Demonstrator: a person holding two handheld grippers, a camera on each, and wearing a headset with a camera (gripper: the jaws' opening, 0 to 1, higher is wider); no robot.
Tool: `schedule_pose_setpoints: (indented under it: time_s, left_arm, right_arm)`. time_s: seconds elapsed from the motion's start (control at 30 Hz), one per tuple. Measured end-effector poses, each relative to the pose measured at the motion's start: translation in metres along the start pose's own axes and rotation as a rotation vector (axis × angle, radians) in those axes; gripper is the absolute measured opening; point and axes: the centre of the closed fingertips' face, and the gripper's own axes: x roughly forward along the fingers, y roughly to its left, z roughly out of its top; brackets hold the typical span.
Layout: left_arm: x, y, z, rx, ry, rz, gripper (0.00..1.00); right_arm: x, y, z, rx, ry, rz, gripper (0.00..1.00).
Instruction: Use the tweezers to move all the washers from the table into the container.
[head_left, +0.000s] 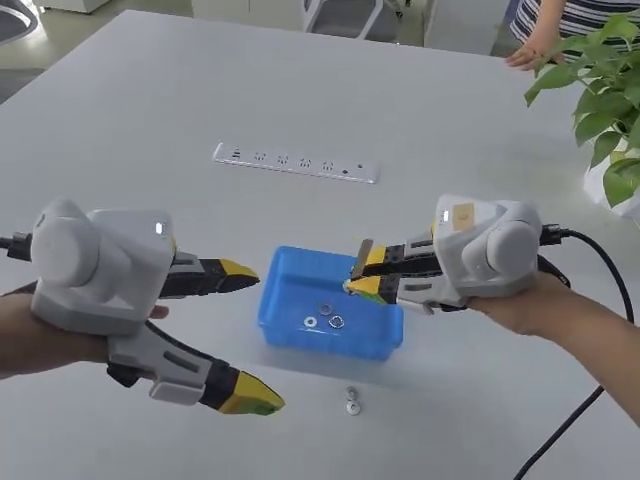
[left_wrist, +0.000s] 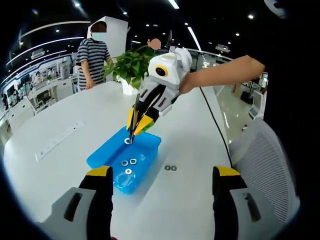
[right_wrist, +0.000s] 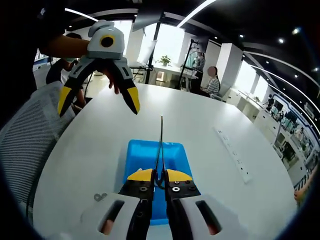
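Observation:
A blue container (head_left: 290, 335) stands on the white table with three washers (head_left: 325, 318) inside. Two more washers (head_left: 352, 400) lie on the table just in front of it, washers (left_wrist: 170, 168) that sit right of the container (left_wrist: 102, 160) in the left gripper view. My right gripper (head_left: 362, 275) is shut on thin metal tweezers (head_left: 361, 256), whose tips (left_wrist: 129, 139) hang over the container's far part; a small ring shows there, but I cannot tell whether it is held. My left gripper (head_left: 245, 335) stands open left of the container, nothing between its jaws.
A white power strip (head_left: 295, 162) lies beyond the container. A potted plant (head_left: 600, 90) stands at the far right, and a person's hand (head_left: 530, 50) rests on the table's far edge. A black cable (head_left: 590, 400) trails from the right gripper. A mesh chair (left_wrist: 265, 165) stands beside the table.

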Motion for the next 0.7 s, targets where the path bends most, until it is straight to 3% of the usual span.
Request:
schedule_pose_setpoints:
  time_s: [0.4, 0.7]
  left_arm:
    - [0.005, 0.009, 0.001, -0.001, 0.001, -0.003, 0.86]
    - [0.009, 0.015, 0.004, -0.002, 0.000, -0.007, 0.85]
  right_arm:
    - [0.015, 0.001, -0.030, 0.029, 0.036, 0.023, 0.08]
    - [0.025, 0.003, -0.043, 0.054, 0.048, 0.038, 0.08]
